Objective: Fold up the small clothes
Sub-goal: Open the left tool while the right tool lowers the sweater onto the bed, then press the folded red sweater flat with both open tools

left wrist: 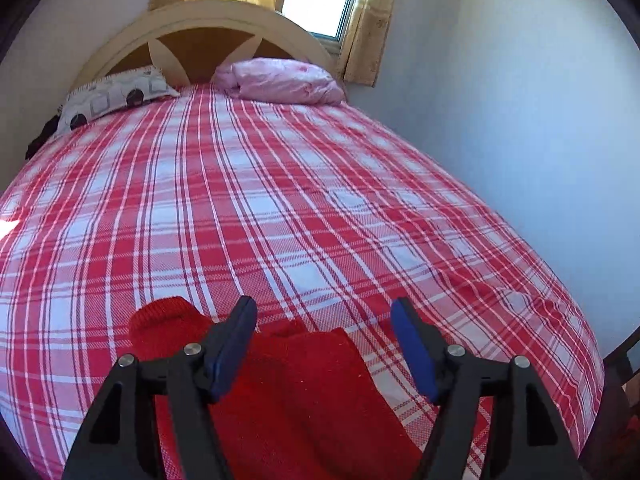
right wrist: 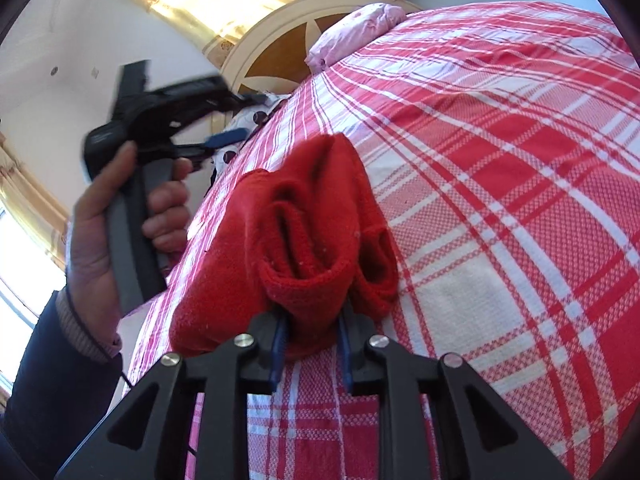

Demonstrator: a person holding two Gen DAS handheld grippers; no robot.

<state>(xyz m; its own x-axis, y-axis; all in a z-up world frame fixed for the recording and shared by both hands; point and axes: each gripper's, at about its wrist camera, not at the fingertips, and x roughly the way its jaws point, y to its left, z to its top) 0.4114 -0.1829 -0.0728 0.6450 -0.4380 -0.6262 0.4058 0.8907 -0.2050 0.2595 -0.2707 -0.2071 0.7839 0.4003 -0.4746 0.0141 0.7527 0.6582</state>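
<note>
A bed (left wrist: 280, 200) under a red plaid cover carries a red knit garment (left wrist: 304, 392) at its near edge. The left gripper (left wrist: 324, 344) hovers above it, fingers (left wrist: 236, 344) spread and empty. The right gripper (right wrist: 312, 344) pinches the garment's bunched near end.

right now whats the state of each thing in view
left gripper: open, empty, above the sweater
right gripper: shut on sweater
sweater: bunched, one end pinched, the rest on the bed
bed: made, plaid cover flat
curtains: parted
pink pillow: rumpled, at the headboard
</note>
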